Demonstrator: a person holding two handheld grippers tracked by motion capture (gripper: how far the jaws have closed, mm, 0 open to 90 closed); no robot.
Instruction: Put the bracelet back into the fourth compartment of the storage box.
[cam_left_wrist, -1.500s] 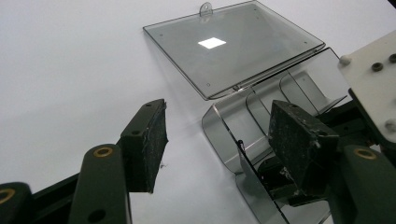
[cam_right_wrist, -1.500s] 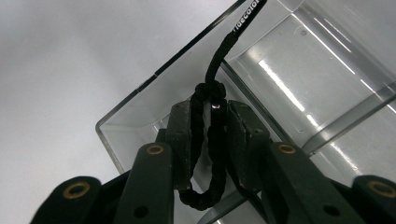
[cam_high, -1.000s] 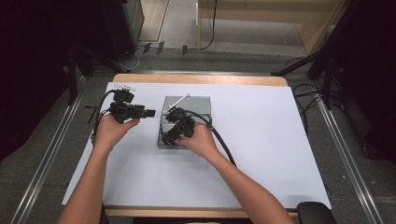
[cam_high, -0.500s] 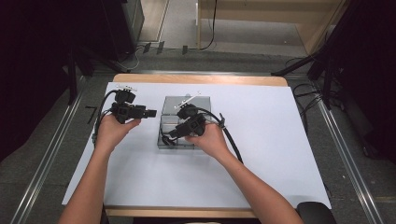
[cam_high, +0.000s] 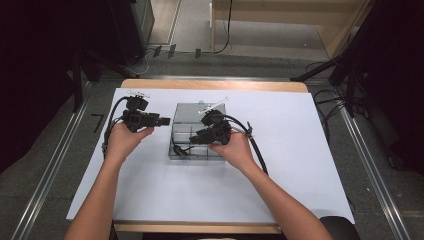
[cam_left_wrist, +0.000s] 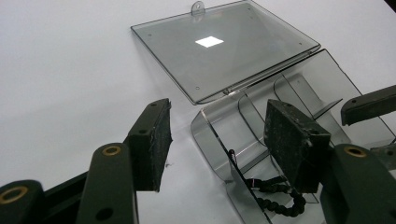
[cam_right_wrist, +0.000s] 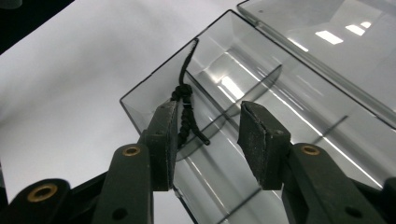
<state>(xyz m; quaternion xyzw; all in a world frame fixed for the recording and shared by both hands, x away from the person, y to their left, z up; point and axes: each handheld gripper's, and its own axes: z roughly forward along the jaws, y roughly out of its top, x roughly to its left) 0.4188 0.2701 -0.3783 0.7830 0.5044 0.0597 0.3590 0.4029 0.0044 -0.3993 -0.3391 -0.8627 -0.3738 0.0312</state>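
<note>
Here, a clear plastic compartment box (cam_high: 192, 137) lay on the white sheet (cam_high: 300, 165) covering the worktop, nearer the far edge than the near one and roughly midway between the left and right edges. Its transparent lid (cam_high: 200, 111) was folded back flat toward the far edge. A black beaded cord (cam_high: 179, 149) sat in the compartment at the box's near-left corner, one end climbing the wall and poking over the rim.

The right hand-held gripper (cam_high: 197, 138) hung over the near row of compartments, pointing toward the worktop's left edge. In the right gripper view its jaws stood spread with nothing pinched; the cord (cam_right_wrist: 186, 112) lay just ahead of and beside the left pad, partly hidden behind it, so contact could not be judged. The box's corner (cam_right_wrist: 128, 105) lay directly ahead of the jaws.

The left hand-held gripper (cam_high: 165, 120) was held off the box's left side, near its far-left corner, apart from it and pointing toward the right edge. Its jaws had just been closing, yet remained apart with nothing between the pads. In the left gripper view the cord (cam_left_wrist: 275, 198) lay low behind the right pad, inside the box (cam_left_wrist: 219, 140), with the lid (cam_left_wrist: 224, 51) beyond.
</note>
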